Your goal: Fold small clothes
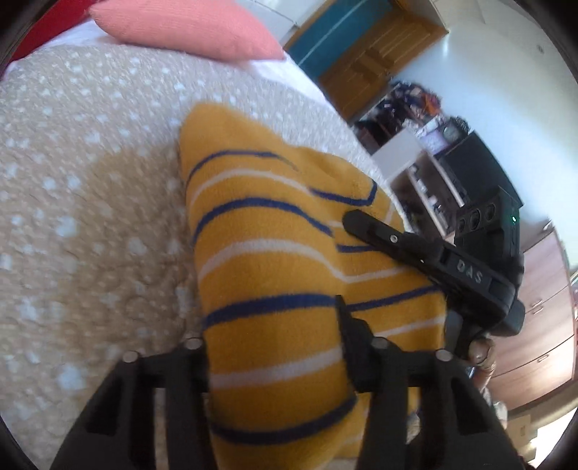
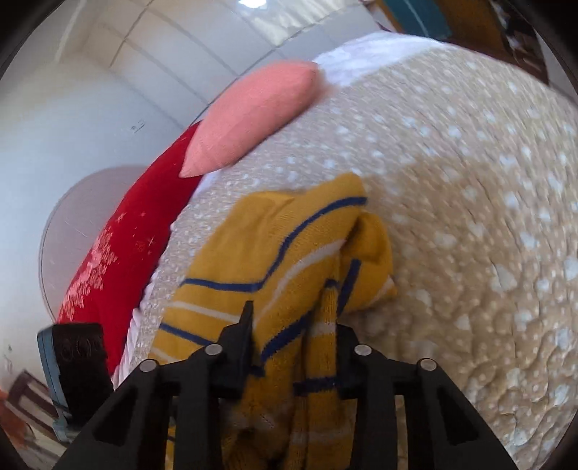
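Observation:
A mustard-yellow knit garment with blue and white stripes is lifted off the beige bedspread. In the left wrist view my left gripper is shut on one edge of it. The cloth fills the gap and hides the left finger. One finger of my right gripper lies against the garment's far side. In the right wrist view my right gripper is shut on a bunched fold of the garment, which hangs crumpled over the bedspread.
A pink pillow lies at the head of the bed, next to a red patterned cushion. Past the bed's edge stand cluttered shelves, a wooden door and wooden drawers. A person's fingers hold the right gripper's handle.

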